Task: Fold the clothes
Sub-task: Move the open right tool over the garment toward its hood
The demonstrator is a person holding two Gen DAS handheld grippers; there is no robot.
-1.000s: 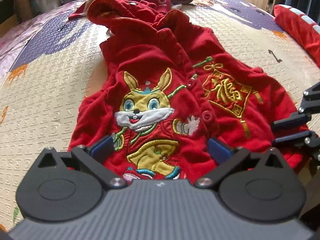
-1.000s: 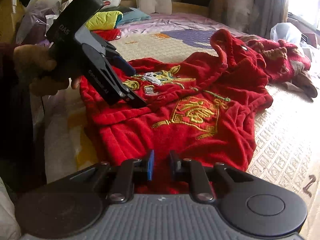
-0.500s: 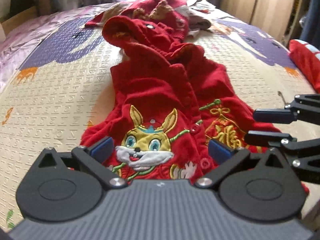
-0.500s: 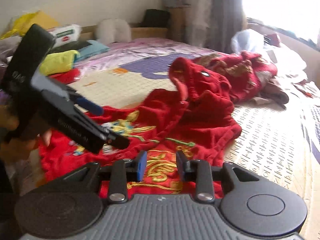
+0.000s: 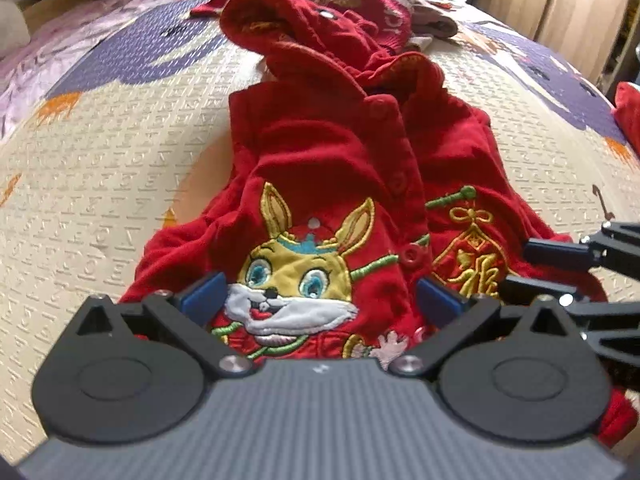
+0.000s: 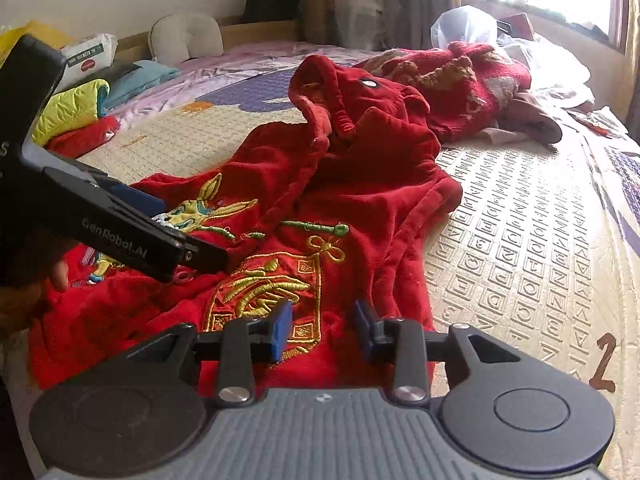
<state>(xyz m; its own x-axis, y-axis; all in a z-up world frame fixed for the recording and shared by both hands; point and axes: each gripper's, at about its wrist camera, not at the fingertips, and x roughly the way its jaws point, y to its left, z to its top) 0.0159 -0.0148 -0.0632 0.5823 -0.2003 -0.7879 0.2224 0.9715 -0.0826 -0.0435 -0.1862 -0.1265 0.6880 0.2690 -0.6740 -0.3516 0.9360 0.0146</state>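
Both claws are ours: left gripper (image 5: 320, 300) gapes wide over the rabbit patch, right gripper (image 6: 322, 326) is opening, nothing pinched. Ahead of both, the red hooded jacket (image 5: 340, 152) lies spread on the mat (image 5: 100, 168), ready for folding.

"GenRobot.AI" on left tongs (image 6: 188, 236) (white lettering).

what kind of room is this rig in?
Most likely a bedroom: the red hooded jacket lies on a mat-covered bed, a pillow by the headboard, curtains at the window.
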